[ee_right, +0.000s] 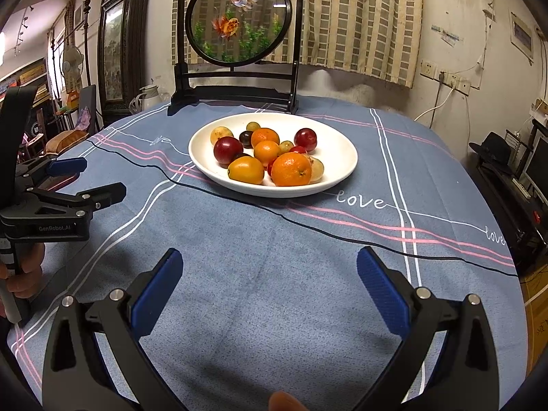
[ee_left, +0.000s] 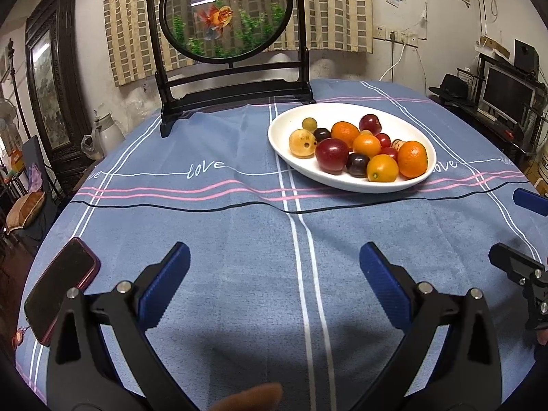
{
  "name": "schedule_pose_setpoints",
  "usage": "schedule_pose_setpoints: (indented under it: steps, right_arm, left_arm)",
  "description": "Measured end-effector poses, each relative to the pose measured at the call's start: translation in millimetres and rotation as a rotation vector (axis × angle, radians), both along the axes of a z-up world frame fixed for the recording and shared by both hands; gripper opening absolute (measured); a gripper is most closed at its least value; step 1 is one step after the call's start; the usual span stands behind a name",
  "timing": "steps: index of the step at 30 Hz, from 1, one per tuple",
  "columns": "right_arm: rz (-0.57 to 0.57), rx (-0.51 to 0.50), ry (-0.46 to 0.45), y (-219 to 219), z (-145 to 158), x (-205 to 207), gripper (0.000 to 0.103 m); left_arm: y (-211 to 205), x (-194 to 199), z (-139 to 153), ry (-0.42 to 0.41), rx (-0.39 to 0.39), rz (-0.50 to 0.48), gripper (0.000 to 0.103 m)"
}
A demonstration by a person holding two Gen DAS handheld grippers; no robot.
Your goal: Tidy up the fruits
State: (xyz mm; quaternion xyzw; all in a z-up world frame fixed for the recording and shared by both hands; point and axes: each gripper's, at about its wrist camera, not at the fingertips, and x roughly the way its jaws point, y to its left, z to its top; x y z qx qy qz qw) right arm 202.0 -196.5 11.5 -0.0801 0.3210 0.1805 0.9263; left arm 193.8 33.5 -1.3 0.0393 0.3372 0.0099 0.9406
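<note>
One white plate sits at the bench's far middle, holding two oranges, three smaller orange fruits, two red plums and several small grapes. My left gripper and right gripper hover over bare blue cloth nearer me, jaws wide, holding nothing. One phone lies beside my left jaws.

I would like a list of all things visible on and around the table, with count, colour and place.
plate: one, white, oval, far middle of the table.
fruits: about a dozen or more, orange, red, dark purple, yellow and green, piled in the plate.
tablecloth: one, blue with white, pink and black lines and the word love, over the table.
goldfish screen: one, round, black frame, behind the plate.
phone: one, black with red edge, near left table edge.
kettle: one, white, beyond the table at left.
left gripper: black with blue pads, open, over the cloth.
right gripper: same, open, empty.
</note>
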Motion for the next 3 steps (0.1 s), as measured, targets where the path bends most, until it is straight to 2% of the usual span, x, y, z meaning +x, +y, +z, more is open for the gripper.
schedule_pose_setpoints:
  steps: [3]
  right_arm:
    - [-0.001, -0.002, -0.001, 0.4, -0.2, -0.8, 0.102]
  left_arm:
    - [0.7, -0.4, 0.4, -0.003, -0.004, 0.006, 0.101]
